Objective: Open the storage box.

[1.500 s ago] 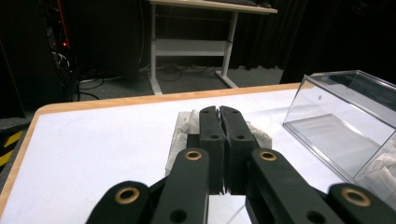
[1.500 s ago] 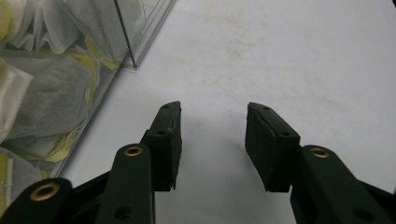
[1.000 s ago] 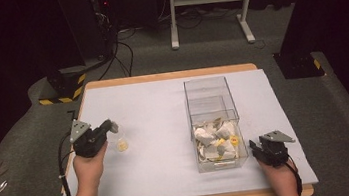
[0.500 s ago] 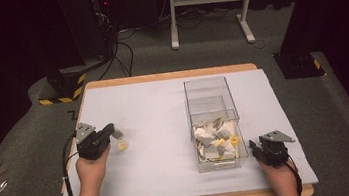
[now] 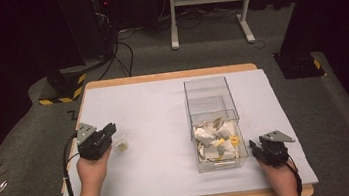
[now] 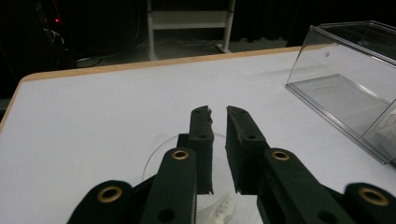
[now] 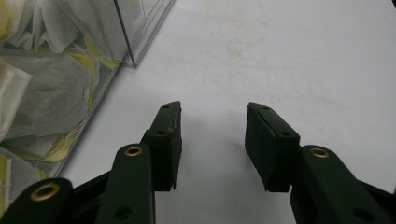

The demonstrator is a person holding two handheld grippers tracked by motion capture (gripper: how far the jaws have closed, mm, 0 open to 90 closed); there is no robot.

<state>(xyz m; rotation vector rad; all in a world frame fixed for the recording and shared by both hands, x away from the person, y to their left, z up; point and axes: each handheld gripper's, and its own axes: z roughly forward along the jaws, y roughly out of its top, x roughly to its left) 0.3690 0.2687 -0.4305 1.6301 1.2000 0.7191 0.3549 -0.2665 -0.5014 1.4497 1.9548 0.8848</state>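
At a white-covered table [image 5: 164, 109], a person works with two hand-held grippers over a tea-bag sorting job. The left gripper [image 5: 108, 135] sits near the table's left edge, poised over a small clear dish [image 5: 119, 141] that holds a tea bag [image 5: 122, 146]. In the left gripper view its jaws have just been parting and now stand a narrow gap apart above the dish rim [image 6: 161, 151], with a scrap of white tea bag [image 6: 219, 207] showing below them; nothing is pinched between the pads.

The right gripper [image 5: 255, 146] rests at the near right, just beside the near end of a tall clear box [image 5: 210, 93] whose near half is heaped with more tea bags [image 5: 215, 141]. Its jaws are spread and empty over bare table, the box wall [image 7: 116, 28] to their left in the right gripper view.

A tea bag looks almost weightless, soft and crushable, its paper liable to tear and its contents to shift. The safest hold is probably a light pinch on the flat body or a folded edge. The thin dish seems light and slick, and may slide if nudged.
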